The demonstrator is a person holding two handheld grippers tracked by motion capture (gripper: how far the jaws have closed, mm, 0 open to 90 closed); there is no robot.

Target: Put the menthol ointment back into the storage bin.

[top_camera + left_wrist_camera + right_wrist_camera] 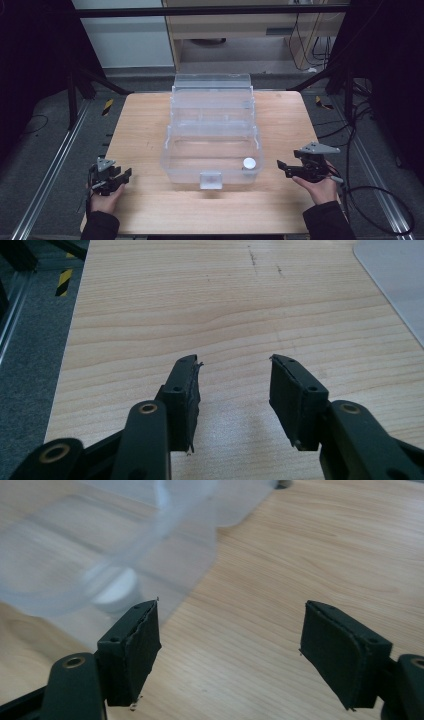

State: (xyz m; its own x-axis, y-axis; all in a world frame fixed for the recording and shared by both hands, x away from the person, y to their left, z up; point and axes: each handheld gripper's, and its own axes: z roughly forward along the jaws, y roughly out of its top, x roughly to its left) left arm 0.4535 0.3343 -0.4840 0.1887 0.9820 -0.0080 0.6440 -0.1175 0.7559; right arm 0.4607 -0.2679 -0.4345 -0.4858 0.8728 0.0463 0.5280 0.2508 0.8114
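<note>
A clear plastic box (212, 127) with stepped tiers and a raised lid stands in the middle of the wooden table (150, 210). Inside its front right corner lies a small white round cap (249, 162), seen blurred through the wall in the right gripper view as the cap (117, 592). My left gripper (125, 176) rests near the table's front left edge, open and empty, its jaws apart over bare wood at the gripper (235, 385). My right gripper (281, 167) is held just right of the box, open, with nothing between its fingers at the gripper (230, 640).
A latch tab (210, 179) sticks out at the box's front. The box's corner (395, 285) shows at the top right of the left gripper view. Cables (380, 200) lie on the floor right of the table. Metal rails (45, 175) run along the left.
</note>
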